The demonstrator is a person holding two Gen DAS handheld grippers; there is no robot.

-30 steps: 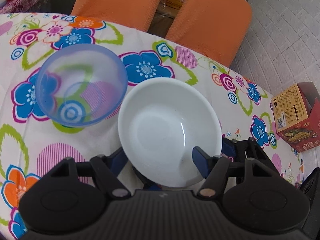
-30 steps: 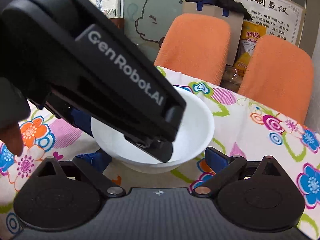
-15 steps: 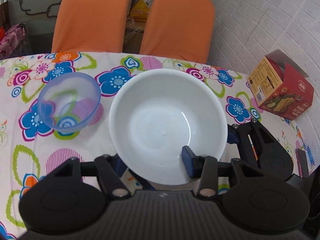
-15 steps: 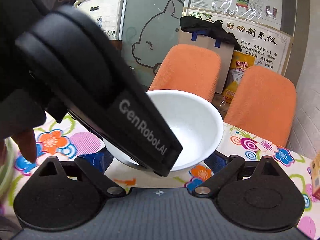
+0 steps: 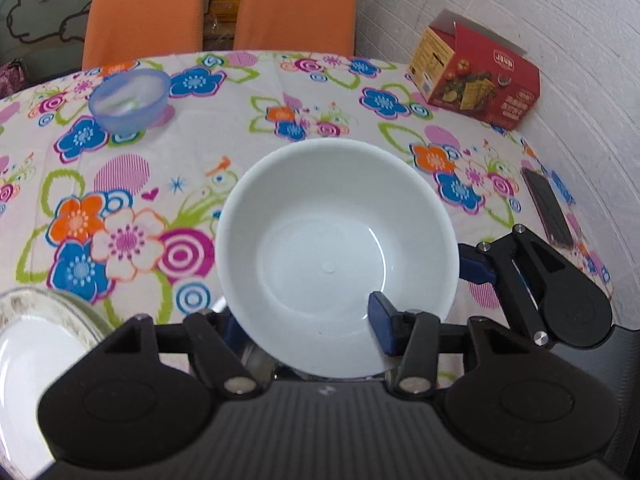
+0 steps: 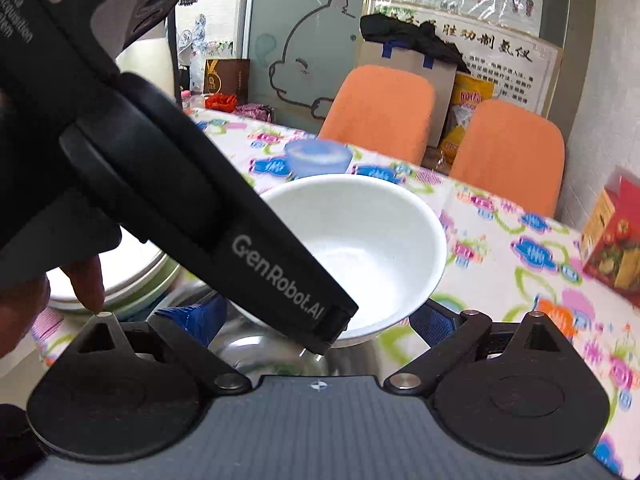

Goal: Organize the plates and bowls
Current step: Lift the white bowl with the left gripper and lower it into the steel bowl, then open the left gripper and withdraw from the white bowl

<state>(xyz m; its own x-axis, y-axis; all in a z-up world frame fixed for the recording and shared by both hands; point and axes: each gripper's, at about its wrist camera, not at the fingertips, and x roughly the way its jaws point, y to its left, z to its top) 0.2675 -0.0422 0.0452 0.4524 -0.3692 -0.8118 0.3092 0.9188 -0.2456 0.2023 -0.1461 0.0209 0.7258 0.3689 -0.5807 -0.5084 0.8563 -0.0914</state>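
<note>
Left hand-held gripper (image 5: 310,322) has the white bowl (image 5: 336,240) pinched at its near rim, one blue pad inside the wall, other finger outside underneath. Bowl's up off the flowered worktop (image 5: 224,152), tilted a bit, w/ a shiny metal bowl (image 6: 264,354) right below it. Right hand-held gripper (image 6: 316,318) sits wide open, blue pads either side of the bowl's base, gripping nothing. Blue translucent bowl (image 5: 129,99) sits far back, well apart. Stacked plates (image 5: 36,332) at near left. Red carton (image 5: 476,76) by the wall.
</note>
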